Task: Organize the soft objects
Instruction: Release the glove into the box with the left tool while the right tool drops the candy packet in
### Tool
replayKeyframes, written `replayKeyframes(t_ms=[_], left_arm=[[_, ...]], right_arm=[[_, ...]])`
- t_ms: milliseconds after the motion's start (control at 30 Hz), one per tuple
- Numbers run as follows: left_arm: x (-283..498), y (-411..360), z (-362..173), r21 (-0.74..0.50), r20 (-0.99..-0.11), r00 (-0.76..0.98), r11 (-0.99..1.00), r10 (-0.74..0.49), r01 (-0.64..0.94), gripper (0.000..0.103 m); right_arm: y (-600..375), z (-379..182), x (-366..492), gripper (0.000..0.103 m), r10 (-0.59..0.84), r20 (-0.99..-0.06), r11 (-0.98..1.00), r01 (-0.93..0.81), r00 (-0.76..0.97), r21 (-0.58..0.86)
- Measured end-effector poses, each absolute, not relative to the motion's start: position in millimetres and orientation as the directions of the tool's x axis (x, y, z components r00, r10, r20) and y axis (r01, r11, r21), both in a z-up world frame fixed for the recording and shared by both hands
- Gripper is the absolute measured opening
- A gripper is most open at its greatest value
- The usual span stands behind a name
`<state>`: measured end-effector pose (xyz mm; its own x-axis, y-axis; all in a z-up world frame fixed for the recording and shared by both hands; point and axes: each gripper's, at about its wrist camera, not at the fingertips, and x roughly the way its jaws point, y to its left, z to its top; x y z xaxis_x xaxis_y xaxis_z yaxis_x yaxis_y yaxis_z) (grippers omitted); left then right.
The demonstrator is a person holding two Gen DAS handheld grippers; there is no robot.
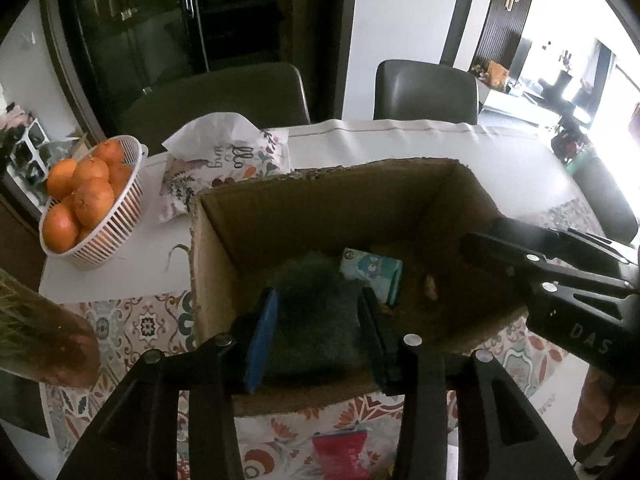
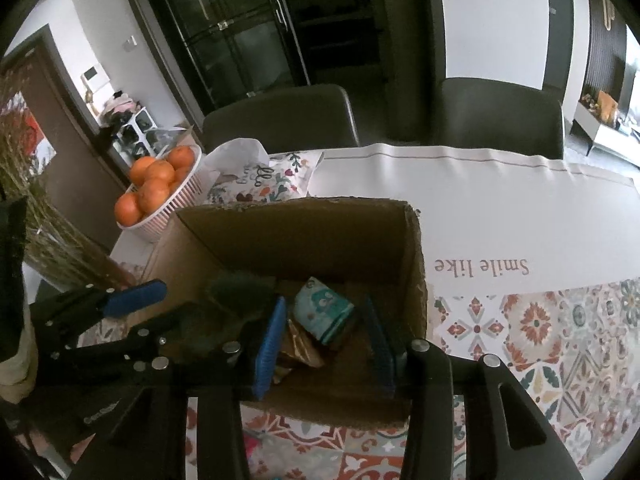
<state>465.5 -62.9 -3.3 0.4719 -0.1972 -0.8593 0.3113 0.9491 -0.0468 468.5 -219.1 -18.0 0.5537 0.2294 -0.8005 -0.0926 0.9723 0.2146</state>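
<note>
From the left wrist, the left gripper (image 1: 318,330) is reaching down into the cardboard box (image 1: 280,208), its blue-padded fingers (image 1: 262,340) standing apart. A dark fuzzy soft thing (image 1: 316,312) is lying between them on the box floor; whether the pads are touching it I cannot tell, as the fur is dim and blurred. A small teal printed pack (image 1: 372,274) is sitting just beyond it. The right gripper (image 1: 468,246) is coming in from the right, its tips lost in shadow.

From the right wrist, the right gripper (image 2: 326,338) is hanging released over the box (image 2: 300,232), nothing clamped. The teal pack (image 2: 324,308) is lying between its fingers (image 2: 270,344), over brown packets that are partly hidden. The fuzzy thing (image 2: 240,288) is sitting to the left, beside the left gripper (image 2: 156,304).
</note>
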Motion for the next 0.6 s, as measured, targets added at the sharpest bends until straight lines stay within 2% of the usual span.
replayKeyframes(t_ms=[200,467,600], left_arm=[[452,-63,7,-0.019,-0.842,0.507,0.95,-0.184,0.312,0.047],[415,-55,21,-0.042,-0.824,0.534,0.959,-0.192,0.279,0.047],[394,-52,30,-0.047,-0.818,0.542,0.96,-0.196,0.276,0.05]], right_arm=[[-221,-9,453,0.043,0.224,-0.791,0.974,-0.098,0.569,0.206],[-217,8,416,0.043,0.236,-0.768,0.971,-0.121,0.596,0.204],[-215,13,395,0.049,0.253,-0.757,0.967,-0.132,0.603,0.218]])
